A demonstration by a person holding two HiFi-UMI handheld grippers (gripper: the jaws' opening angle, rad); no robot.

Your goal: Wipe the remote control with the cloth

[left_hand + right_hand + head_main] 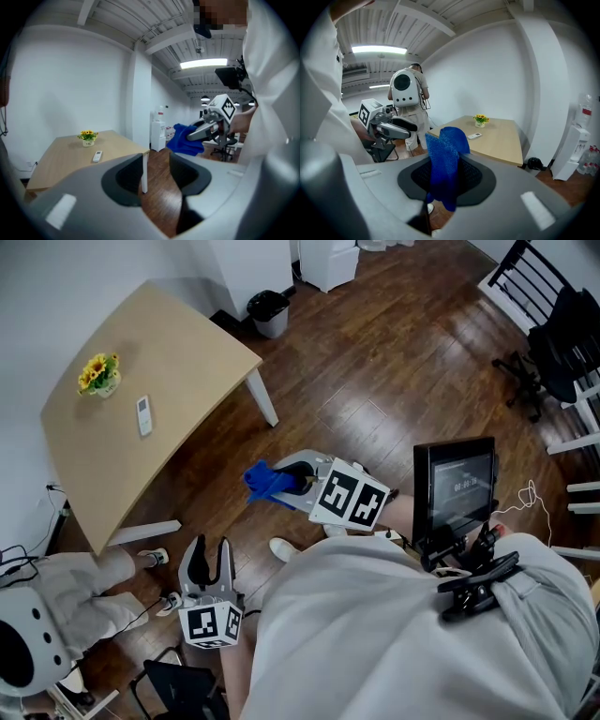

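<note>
Remote control lies on the surface, far ahead of both tools. Your right tool pinches the blue cloth, ready for wiping. Your left tool is a bit open and empty, maybe to steady the remote.

A bright blue cloth, white remote control and yellow flowers against tan table, dark brown floor.

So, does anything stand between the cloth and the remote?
Nothing visible: only bare floor and tabletop lie between the cloth in the right gripper and the remote; the flowers sit beyond it.
</note>
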